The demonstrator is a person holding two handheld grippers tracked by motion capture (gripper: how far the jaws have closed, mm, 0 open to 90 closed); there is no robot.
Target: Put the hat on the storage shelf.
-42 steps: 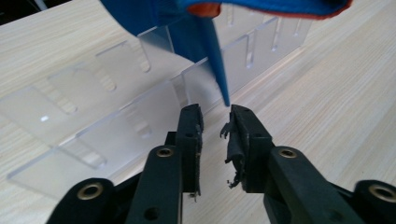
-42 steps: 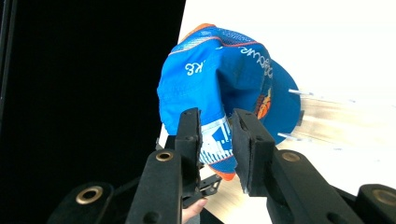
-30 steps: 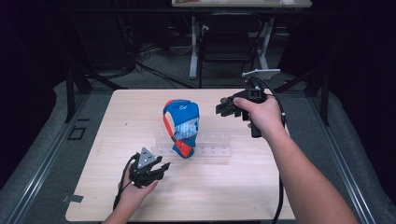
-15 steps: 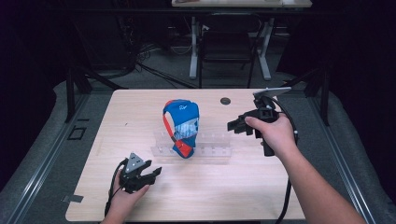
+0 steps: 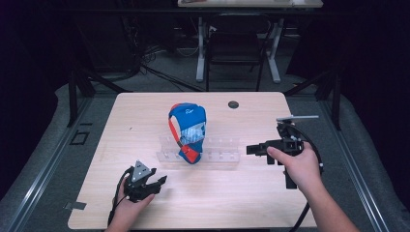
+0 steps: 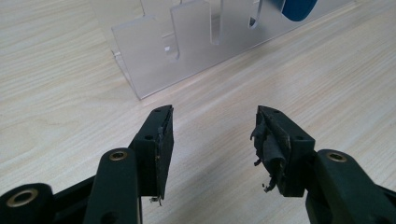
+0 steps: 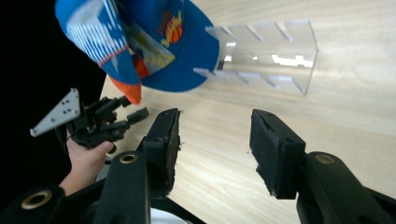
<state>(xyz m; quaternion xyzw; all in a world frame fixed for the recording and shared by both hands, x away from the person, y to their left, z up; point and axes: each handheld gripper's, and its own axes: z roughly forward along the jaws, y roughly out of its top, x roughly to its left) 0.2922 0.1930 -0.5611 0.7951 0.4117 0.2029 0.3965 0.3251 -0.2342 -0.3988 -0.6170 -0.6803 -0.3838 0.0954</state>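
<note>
A blue cap (image 5: pixel 187 123) with an orange-red brim hangs on a clear acrylic rack (image 5: pixel 220 150) at the table's middle. My left gripper (image 5: pixel 159 181) rests low near the front left and points toward the rack. In the left gripper view its jaws (image 6: pixel 212 116) stand open over bare wood with the rack's end (image 6: pixel 154 51) just ahead; they have been opening. My right gripper (image 5: pixel 250 150) is held right of the rack and points left. Its jaws (image 7: pixel 215 116) have just been opening, with nothing between them. Ahead of them are the cap (image 7: pixel 154 42), the rack (image 7: pixel 275 51) and the left gripper (image 7: pixel 135 106).
The light wooden table (image 5: pixel 145 111) has a small dark grommet hole (image 5: pixel 233 104) near its back edge. Behind it a chair (image 5: pixel 234 53) and desk legs stand on a dark floor with cables. Grey flooring surrounds the table.
The right hand has drawn back from beside the cap to the right front, and its jaws have spread. The left gripper has slid slightly toward the front edge and opened wider.
</note>
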